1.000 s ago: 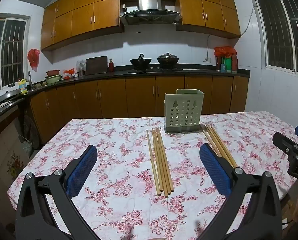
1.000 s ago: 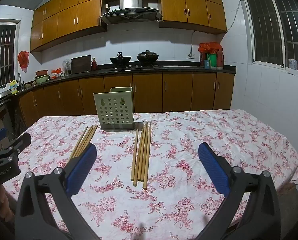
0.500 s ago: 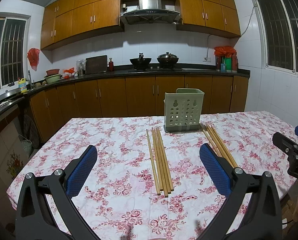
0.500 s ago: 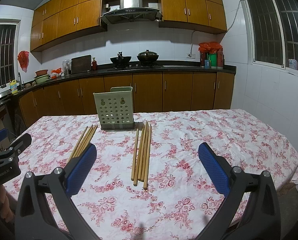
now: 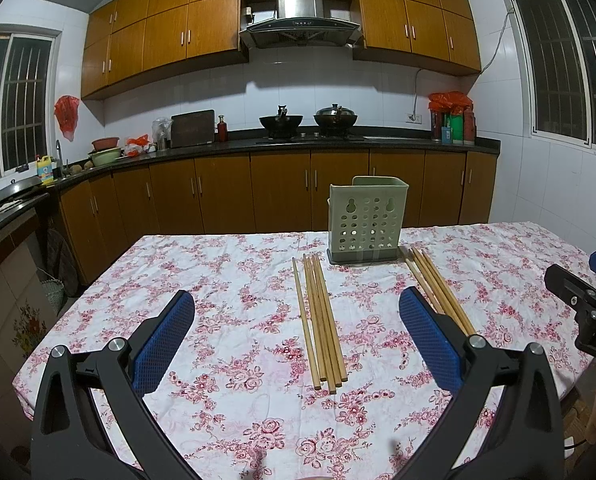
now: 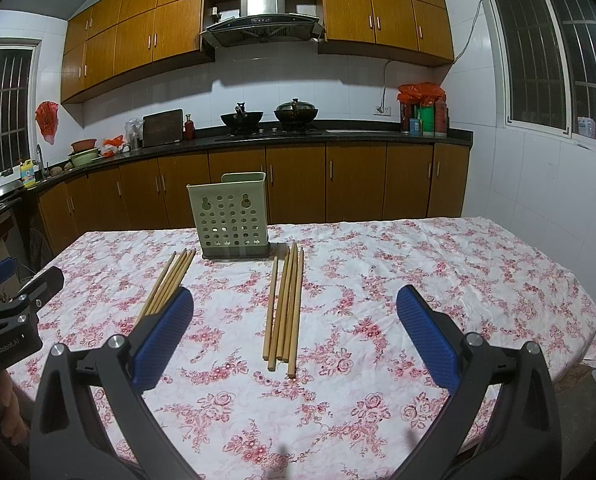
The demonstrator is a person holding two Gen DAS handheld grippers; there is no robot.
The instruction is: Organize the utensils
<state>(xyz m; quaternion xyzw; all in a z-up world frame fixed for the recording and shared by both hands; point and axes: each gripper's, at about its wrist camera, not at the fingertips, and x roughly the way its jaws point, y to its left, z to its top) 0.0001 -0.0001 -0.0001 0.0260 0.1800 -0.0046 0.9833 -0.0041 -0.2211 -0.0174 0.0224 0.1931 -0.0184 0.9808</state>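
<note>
Both grippers, left [image 5: 298,338] and right [image 6: 296,334], hover wide open above 2 chopstick bundles [image 5: 321,320] [image 6: 284,304] lying lengthwise, pointing toward an upright green holder [image 5: 365,220].

My table wears a floral tablecloth [image 5: 226,280]. Beyond it I see wooden base cabinets [image 5: 226,196] under a dark counter [image 5: 397,142], two woks [image 5: 282,122] on the stove, a steel range hood [image 5: 299,14], and a red bag [image 5: 65,114] hanging by the window.
</note>
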